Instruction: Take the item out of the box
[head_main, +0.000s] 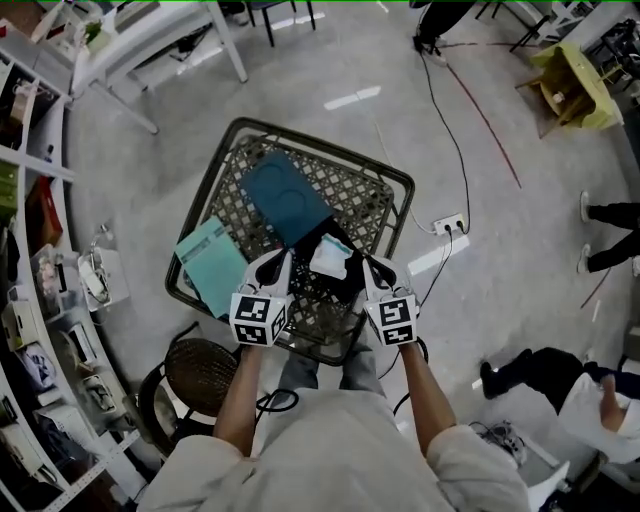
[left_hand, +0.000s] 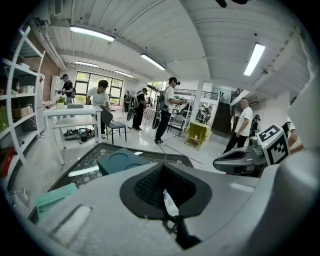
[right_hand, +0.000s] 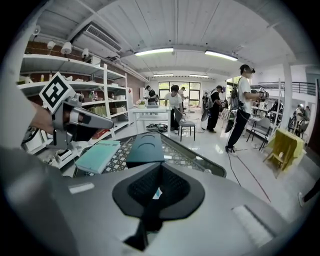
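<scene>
A white plastic packet (head_main: 330, 257) hangs over the near part of the metal lattice table (head_main: 375, 190), between my two grippers. My left gripper (head_main: 277, 265) is shut on its left edge; a thin strip of clear film (left_hand: 169, 202) shows between the closed jaws in the left gripper view. My right gripper (head_main: 374, 268) is shut on the right edge, where a pale scrap (right_hand: 157, 193) sits in the jaws. A dark teal box (head_main: 285, 197) lies on the table beyond the packet. A light teal flat box (head_main: 212, 265) lies at the table's left edge.
A round wicker stool (head_main: 200, 372) stands at the table's near left corner. A power strip (head_main: 448, 225) and cables lie on the floor to the right. Shelves (head_main: 30, 250) line the left side. A yellow chair (head_main: 572, 85) and people's legs (head_main: 610, 235) are at the right.
</scene>
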